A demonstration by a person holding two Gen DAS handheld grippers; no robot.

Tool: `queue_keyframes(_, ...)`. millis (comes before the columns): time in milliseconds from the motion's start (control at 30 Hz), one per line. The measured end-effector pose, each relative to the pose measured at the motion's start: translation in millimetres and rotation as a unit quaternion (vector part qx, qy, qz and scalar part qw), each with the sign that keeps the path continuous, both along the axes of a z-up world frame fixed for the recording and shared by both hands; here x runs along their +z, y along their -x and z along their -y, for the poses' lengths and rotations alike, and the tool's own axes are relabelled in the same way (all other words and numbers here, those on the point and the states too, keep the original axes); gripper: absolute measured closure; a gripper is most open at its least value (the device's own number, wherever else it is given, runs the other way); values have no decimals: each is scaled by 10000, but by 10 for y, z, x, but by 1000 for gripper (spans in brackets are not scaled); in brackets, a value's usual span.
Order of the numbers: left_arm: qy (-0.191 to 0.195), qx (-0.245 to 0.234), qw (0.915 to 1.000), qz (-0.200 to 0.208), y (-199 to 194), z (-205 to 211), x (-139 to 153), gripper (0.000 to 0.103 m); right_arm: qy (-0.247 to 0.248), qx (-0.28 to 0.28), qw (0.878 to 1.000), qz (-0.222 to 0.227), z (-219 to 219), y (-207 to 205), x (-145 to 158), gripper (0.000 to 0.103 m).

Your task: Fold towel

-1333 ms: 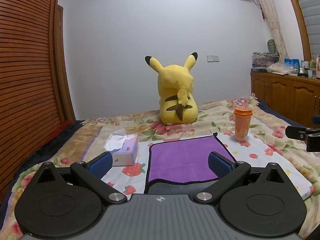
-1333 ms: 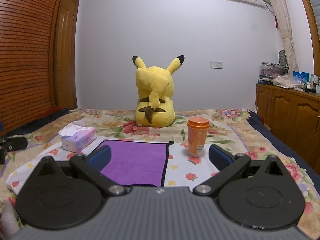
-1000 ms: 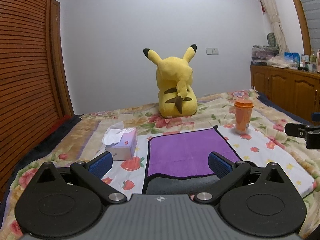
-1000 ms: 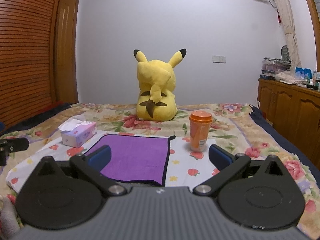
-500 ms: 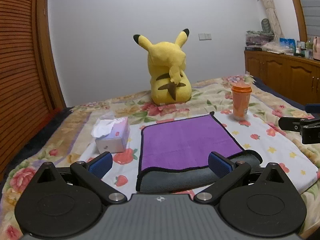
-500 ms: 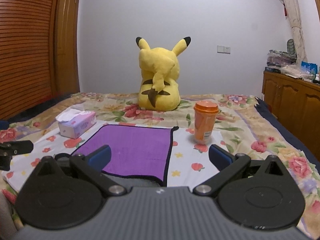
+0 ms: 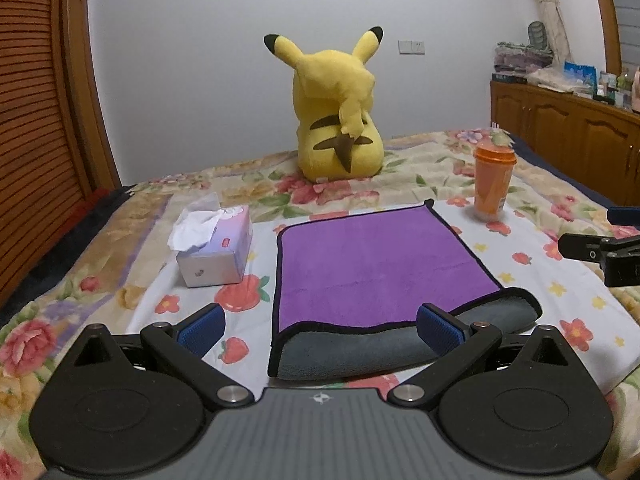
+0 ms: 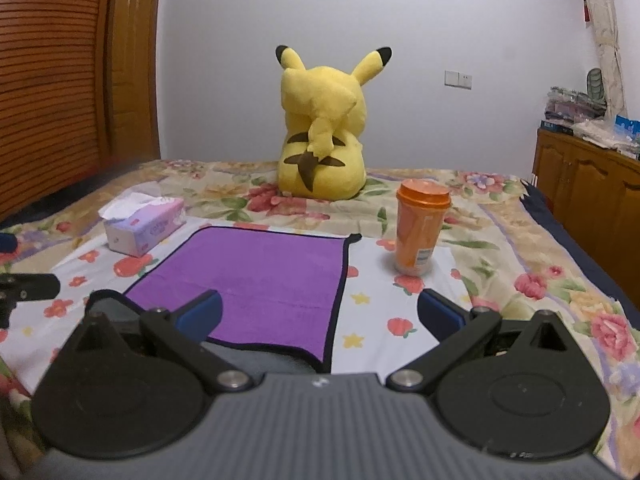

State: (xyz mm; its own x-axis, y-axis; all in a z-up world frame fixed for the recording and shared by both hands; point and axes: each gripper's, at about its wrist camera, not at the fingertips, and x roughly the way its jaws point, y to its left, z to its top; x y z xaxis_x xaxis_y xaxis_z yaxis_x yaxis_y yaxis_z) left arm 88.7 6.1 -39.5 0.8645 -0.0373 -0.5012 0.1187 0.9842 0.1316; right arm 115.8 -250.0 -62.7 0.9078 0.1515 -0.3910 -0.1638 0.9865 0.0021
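Observation:
A purple towel with a black hem lies flat on the bed, its near edge turned over to show the grey underside. It also shows in the right wrist view. My left gripper is open and empty, above the towel's near left edge. My right gripper is open and empty, above the towel's near right corner. The right gripper's tip shows at the right edge of the left wrist view.
A tissue box sits left of the towel. An orange cup stands to its right. A yellow plush toy sits behind. The floral bedspread covers the bed. Wooden cabinets stand at the right.
Both grippers have risen and tilted down over the bed, so the towel's near grey fold has come into fuller view. The towel itself has not moved.

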Motion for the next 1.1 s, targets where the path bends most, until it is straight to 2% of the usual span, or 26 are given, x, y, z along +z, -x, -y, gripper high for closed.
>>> queue_keyframes(867, 150, 5, 9967, -794, -699, -312, -364, 2, 120, 203, 9978, -614, -40, -500, -252, 0)
queue_keyframes(967, 145, 12, 9965, -824, -763, -345, -400, 4, 170, 221, 9973, -677, -42, -544, -284, 0)
queue_keyframes(1100, 228, 36, 9955, -916, -864, -414, -450, 13, 153, 245, 9962, -816, -33, -604, -324, 0)
